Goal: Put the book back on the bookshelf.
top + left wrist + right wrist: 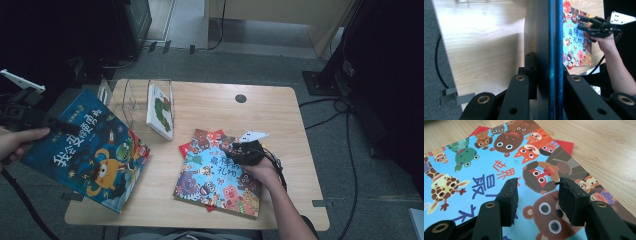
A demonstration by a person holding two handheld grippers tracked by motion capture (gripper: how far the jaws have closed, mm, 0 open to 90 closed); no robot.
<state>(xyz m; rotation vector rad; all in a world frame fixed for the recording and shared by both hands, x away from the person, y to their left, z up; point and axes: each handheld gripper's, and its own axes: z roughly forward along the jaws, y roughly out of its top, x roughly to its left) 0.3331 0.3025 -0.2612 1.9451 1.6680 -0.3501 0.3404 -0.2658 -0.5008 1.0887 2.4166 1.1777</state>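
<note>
A dark blue picture book (92, 150) with an orange monster on its cover hangs tilted over the table's left end. My left gripper (60, 125) is shut on its upper edge. In the left gripper view the book (554, 37) stands edge-on between the black jaws of that gripper (549, 67). A light blue animal picture book (215, 182) lies flat at the table's middle, on top of a red book (189, 146). My right gripper (235, 147) sits at its far edge, open. Its jaws (536, 182) stand apart just over the cover (474, 170), with nothing between them.
A clear acrylic book stand (127, 95) is at the back left of the wooden table (210, 105). A white book with a green caterpillar (161, 111) leans in it. A dark round hole (241, 98) marks the tabletop behind the books. Cables (345, 130) run over the floor at the right.
</note>
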